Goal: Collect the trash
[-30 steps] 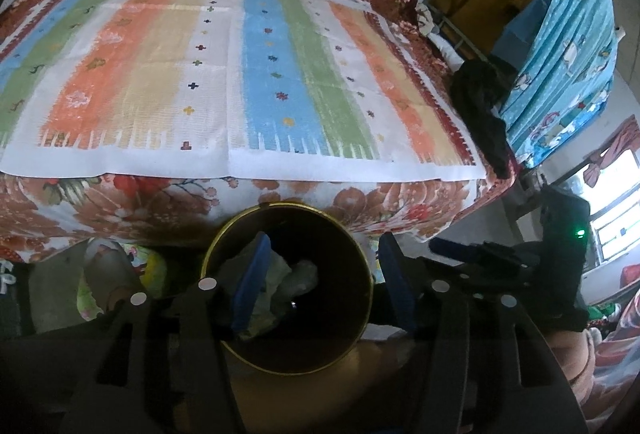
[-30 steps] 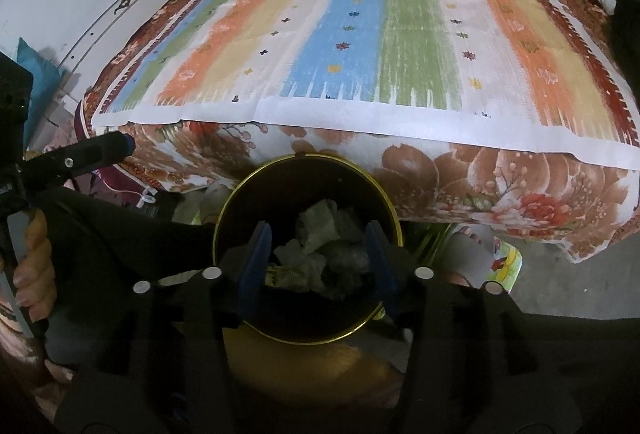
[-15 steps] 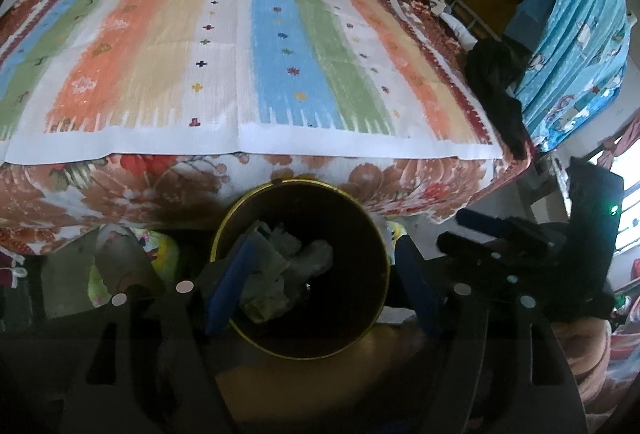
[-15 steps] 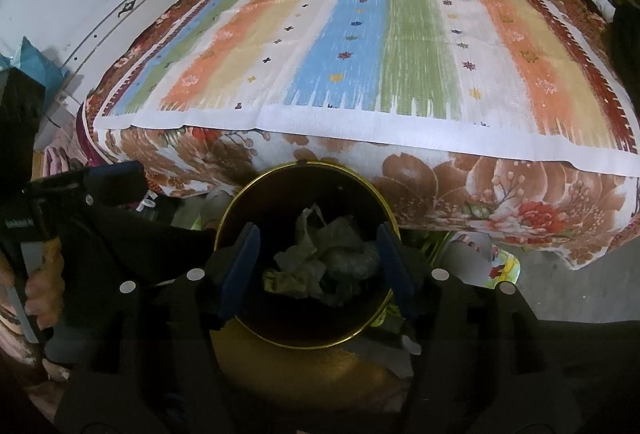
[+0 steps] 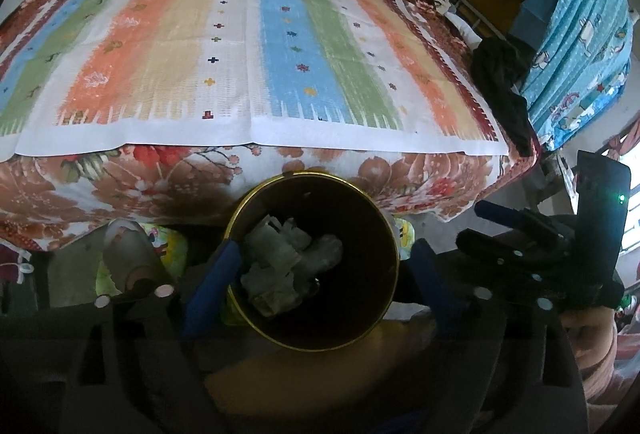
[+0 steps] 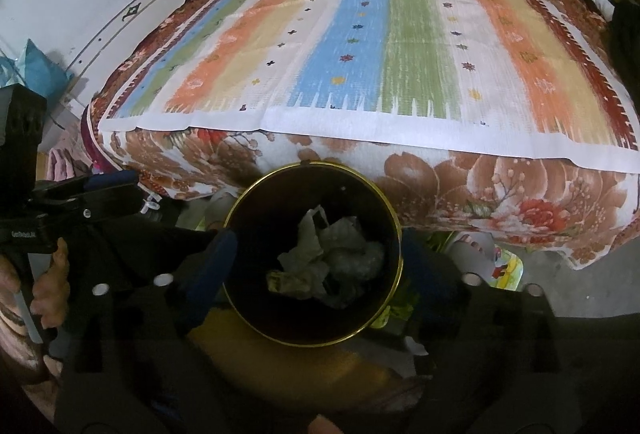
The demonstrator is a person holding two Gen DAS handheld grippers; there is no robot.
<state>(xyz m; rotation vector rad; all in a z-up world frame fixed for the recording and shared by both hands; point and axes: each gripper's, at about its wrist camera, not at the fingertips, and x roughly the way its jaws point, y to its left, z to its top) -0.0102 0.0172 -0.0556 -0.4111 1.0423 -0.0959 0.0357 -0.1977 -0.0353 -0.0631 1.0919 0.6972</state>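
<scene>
Striped bed | both tongs spread wide, empty, seemingly straddling trash bin.

Left gripper above the trash bin.
Blue fingers spread wide astride the gold rim; crumpled trash lies inside, striped bed beyond.

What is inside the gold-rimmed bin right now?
The bin holds a heap of crumpled paper and plastic wrappers. Whatever lies beneath the heap, and the bin's floor, is hidden in shadow.
</scene>
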